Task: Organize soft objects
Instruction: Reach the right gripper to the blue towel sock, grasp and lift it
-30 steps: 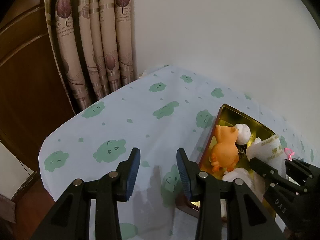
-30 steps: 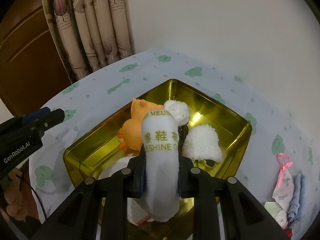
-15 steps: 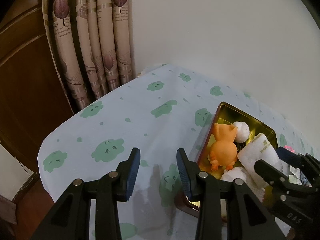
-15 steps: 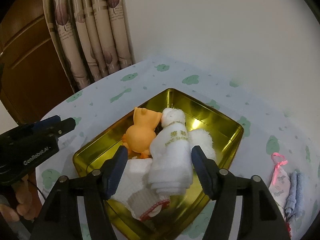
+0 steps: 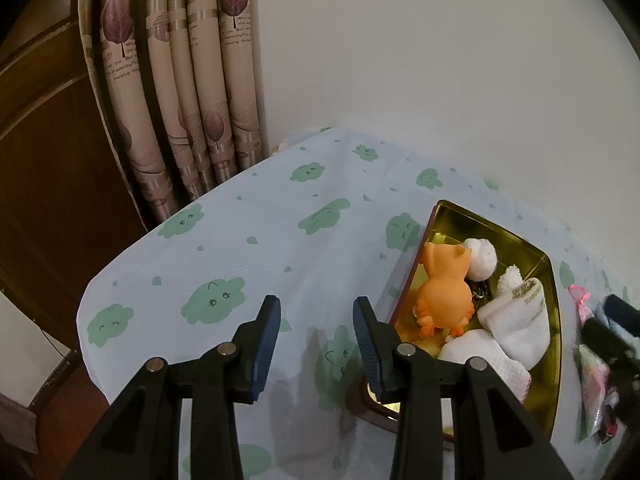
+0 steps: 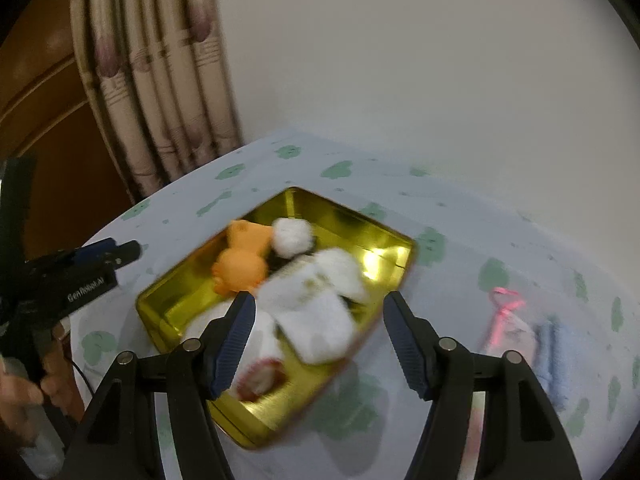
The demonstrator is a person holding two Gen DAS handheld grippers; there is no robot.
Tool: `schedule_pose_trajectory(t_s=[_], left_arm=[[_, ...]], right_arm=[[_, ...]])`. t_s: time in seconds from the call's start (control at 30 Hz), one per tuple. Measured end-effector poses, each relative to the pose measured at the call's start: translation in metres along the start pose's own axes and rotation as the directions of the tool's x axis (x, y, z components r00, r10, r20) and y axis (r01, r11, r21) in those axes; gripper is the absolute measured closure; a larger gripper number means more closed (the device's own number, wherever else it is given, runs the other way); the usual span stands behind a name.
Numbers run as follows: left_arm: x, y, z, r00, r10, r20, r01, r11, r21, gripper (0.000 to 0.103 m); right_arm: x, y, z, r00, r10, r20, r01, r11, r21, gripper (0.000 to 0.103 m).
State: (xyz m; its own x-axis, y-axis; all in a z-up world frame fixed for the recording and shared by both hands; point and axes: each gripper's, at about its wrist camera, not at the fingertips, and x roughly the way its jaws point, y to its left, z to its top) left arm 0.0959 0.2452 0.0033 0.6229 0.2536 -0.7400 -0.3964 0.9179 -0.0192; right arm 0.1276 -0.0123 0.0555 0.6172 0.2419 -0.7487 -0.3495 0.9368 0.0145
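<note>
**Rolled towel rests in the gold tin; both claws hang empty**

We take the gold tin (image 5: pixel 550 280) as our landmark. It sits on the tabletop (image 5: pixel 280 232), which is covered with a pale cloth printed with green blobs, and it seems to serve as the collecting place for the soft things. Inside it we see an orange toy animal (image 5: pixel 444 292) against the tin's left wall, a white pompom (image 5: pixel 482 258) touching the toy on the far side, and a rolled white towel (image 5: pixel 518 326) with printed lettering lying across the middle. A second white cloth with a red edge (image 5: pixel 486 360) fills the near corner. The towel leans partly on its neighbours, we judge because the tin is getting crowded.

Our right claw (image 6: pixel 318 338) hangs just above the tin's near edge with its jaws spread wide and nothing between them. The right wrist view is blurred, so fine detail there is uncertain.

Our left claw (image 5: pixel 316 340) hovers over bare cloth just left of the tin, moderately open and empty, apparently kept clear of the work.

To the right of the tin, on the cloth, lie a small pouch with a pink ribbon (image 6: pixel 506 316) and a blue cloth (image 6: pixel 554 356) just beside it. We judge these to be the likely remaining pieces to go into the tin.
</note>
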Motion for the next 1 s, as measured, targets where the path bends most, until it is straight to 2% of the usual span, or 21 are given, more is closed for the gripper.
schedule_pose_trajectory(t_s=[0.23,0.47,0.67,1.0], left_arm=[[-0.002,-0.004,-0.002,1.000,0.007,0.003,-0.007,1.000,0.015,0.065],[-0.003,-0.006,-0.002,1.000,0.010,0.006,-0.010,1.000,0.024,0.065],[-0.002,-0.008,-0.002,1.000,0.009,0.000,-0.009,0.999,0.032,0.065],[0.000,-0.017,-0.004,1.000,0.009,0.000,-0.009,0.997,0.082,0.065]], right_arm=[[-0.022,-0.067,-0.024,0.995,-0.098,-0.011,0.099,0.989,0.108,0.038],[-0.020,-0.142,-0.040,0.974,-0.210,-0.087,0.224,0.952,0.207,0.038],[0.000,-0.174,-0.048,0.960,-0.233,-0.153,0.265,0.933,0.245,0.038],[0.042,-0.208,-0.052,0.944,-0.214,-0.252,0.288,0.907,0.308,0.038]])
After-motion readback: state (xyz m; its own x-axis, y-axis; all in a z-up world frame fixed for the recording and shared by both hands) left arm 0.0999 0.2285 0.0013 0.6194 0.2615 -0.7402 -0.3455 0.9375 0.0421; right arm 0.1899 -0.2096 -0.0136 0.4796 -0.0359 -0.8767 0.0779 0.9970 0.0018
